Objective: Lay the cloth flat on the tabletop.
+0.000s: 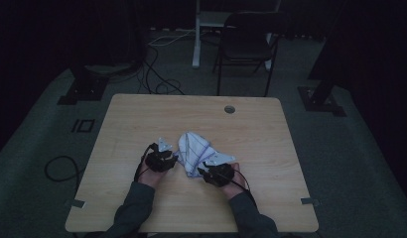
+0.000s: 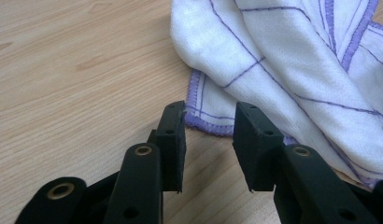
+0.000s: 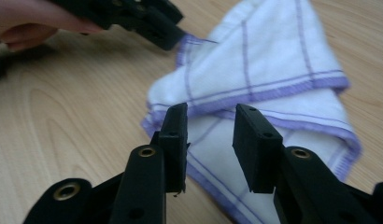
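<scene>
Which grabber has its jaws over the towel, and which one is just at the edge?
The right gripper: its open jaws sit over the white towel. The left gripper has only the purple hem at its tips.

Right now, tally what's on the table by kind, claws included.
White cloth with purple lines: 1
Hand-held claws: 2, left claw and right claw, both at the cloth's purple hem with a gap showing between the jaws
Total: 3
</scene>
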Demonstrator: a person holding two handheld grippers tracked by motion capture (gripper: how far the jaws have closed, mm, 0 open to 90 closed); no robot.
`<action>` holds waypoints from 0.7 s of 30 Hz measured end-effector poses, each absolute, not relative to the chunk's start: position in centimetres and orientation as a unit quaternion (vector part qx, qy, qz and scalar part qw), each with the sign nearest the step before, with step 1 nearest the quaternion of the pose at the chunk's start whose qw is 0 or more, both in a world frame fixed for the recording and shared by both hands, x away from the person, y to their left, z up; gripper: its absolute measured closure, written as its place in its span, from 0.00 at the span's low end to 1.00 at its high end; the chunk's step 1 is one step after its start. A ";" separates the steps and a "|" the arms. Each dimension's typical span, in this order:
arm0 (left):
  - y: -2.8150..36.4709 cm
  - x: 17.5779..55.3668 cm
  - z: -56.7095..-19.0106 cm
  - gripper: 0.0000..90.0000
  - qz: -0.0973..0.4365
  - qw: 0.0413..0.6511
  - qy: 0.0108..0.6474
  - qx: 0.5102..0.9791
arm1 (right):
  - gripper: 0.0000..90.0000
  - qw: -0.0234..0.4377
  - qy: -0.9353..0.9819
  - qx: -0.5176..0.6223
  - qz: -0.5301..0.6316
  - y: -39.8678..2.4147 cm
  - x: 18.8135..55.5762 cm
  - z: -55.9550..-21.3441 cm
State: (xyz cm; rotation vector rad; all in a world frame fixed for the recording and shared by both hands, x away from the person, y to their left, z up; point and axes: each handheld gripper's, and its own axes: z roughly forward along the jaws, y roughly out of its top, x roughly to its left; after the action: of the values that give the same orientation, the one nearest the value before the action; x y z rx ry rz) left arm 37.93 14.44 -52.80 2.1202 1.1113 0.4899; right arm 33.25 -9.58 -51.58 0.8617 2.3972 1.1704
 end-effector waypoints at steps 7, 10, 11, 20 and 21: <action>14.2 38.0 -53.1 0.74 0.186 0.340 0.428 0.816 | 0.73 0.158 0.854 0.286 0.406 -7.8 32.9 -52.1; 14.1 38.0 -53.1 0.75 0.187 0.339 0.427 0.817 | 0.72 0.157 0.857 0.282 0.401 -7.4 32.9 -52.5; 14.1 38.0 -53.1 0.75 0.187 0.339 0.427 0.817 | 0.72 0.155 0.858 0.283 0.400 -7.3 32.9 -52.6; 13.9 38.0 -53.0 0.76 0.189 0.339 0.425 0.818 | 0.90 0.148 0.867 0.276 0.386 -6.6 33.4 -53.3; 13.9 38.0 -53.0 0.76 0.189 0.340 0.426 0.817 | 0.95 0.149 0.868 0.274 0.386 -6.6 33.4 -53.3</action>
State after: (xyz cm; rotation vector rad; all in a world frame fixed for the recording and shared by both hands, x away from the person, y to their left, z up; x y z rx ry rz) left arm 38.00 13.88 -53.05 2.1278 1.1080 0.4910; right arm 33.38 -6.57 -53.31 0.7890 2.4958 1.1106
